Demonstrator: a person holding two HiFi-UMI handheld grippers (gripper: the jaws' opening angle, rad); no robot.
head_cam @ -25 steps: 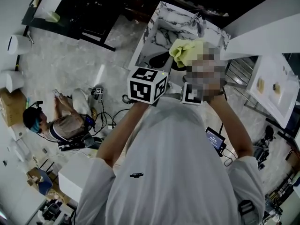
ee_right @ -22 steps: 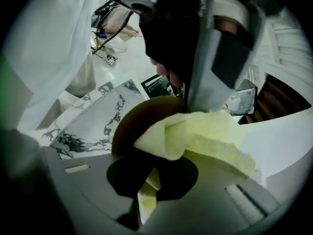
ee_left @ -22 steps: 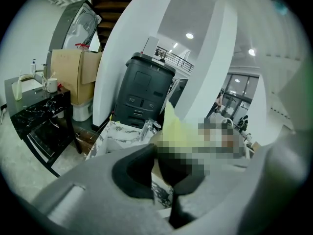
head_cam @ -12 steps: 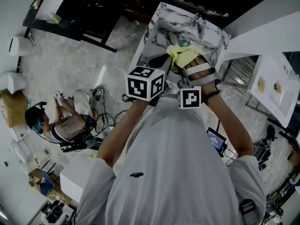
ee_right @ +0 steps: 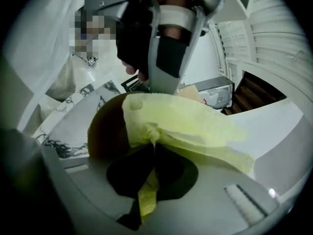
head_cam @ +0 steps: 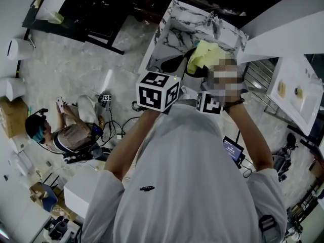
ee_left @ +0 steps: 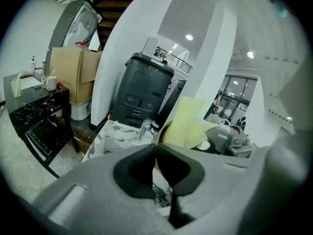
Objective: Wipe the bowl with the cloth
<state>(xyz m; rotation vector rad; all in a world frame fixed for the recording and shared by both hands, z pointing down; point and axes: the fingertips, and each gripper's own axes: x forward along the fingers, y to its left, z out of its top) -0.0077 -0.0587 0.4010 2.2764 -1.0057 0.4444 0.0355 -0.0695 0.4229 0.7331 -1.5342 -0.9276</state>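
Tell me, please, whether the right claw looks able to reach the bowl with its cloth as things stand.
Probably yes: the right claw is shut on the yellow cloth, which lies draped against the bowl, and nothing stands between them.

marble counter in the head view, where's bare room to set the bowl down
Bare marble counter lies between its left wall and the faucet, beyond the bowl. The near right is crowded: the cloth, pinched in the right gripper, hangs over the bowl there.
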